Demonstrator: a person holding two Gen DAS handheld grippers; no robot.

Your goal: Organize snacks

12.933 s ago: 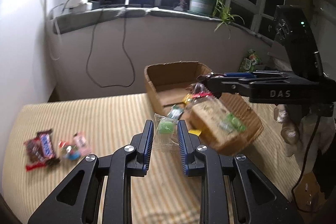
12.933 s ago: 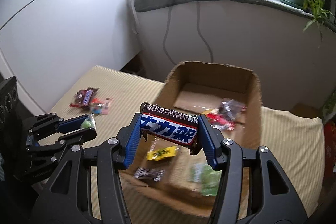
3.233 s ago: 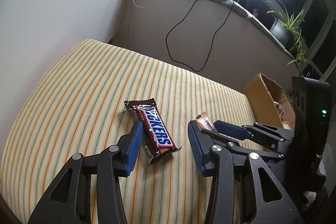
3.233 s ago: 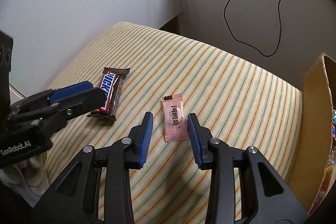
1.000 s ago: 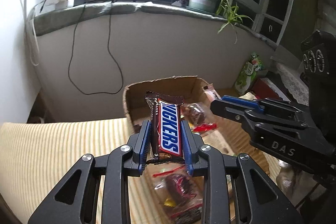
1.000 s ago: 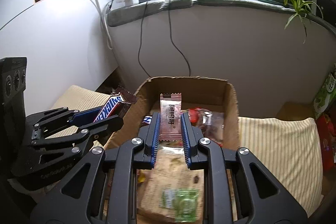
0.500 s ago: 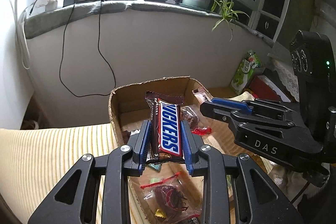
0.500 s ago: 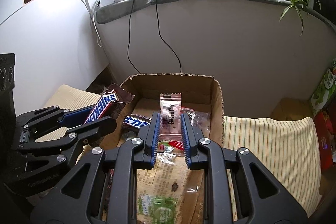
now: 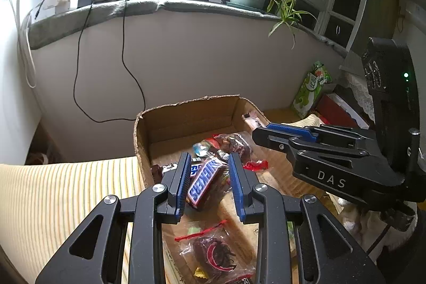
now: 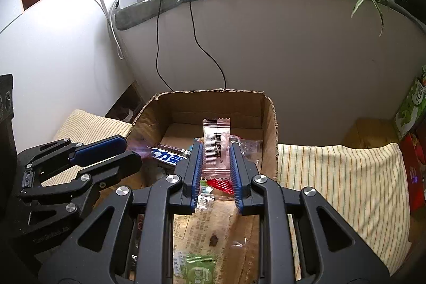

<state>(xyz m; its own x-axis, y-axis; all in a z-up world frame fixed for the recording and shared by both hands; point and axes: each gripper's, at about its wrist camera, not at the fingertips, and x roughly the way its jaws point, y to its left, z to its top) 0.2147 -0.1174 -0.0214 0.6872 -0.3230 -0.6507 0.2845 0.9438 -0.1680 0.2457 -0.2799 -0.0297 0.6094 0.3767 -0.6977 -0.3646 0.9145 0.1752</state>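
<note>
A cardboard box (image 9: 186, 112) (image 10: 270, 124) holds several wrapped snacks. My left gripper (image 9: 209, 172) is open above the box; the Snickers bar (image 9: 203, 182) lies tilted below and between its fingers, among the other snacks. My right gripper (image 10: 215, 159) is shut on a pink candy sachet (image 10: 216, 144), held upright over the box. In the left wrist view the right gripper (image 9: 266, 131) reaches in from the right with the sachet's tip (image 9: 253, 120) showing. The left gripper (image 10: 106, 151) shows at the left of the right wrist view.
The box sits on a striped yellow cloth (image 9: 66, 190) (image 10: 346, 177). Inside are a bread packet (image 10: 207, 238), a red-sealed dark snack bag (image 9: 215, 252) and a blue bar (image 10: 167, 156). A wall with a hanging cable (image 9: 125, 71) stands behind; green packets (image 9: 311, 87) are at right.
My left gripper has opened and the Snickers bar has dropped from it into the box. My right gripper still holds the pink sachet and has moved in a little over the box.
</note>
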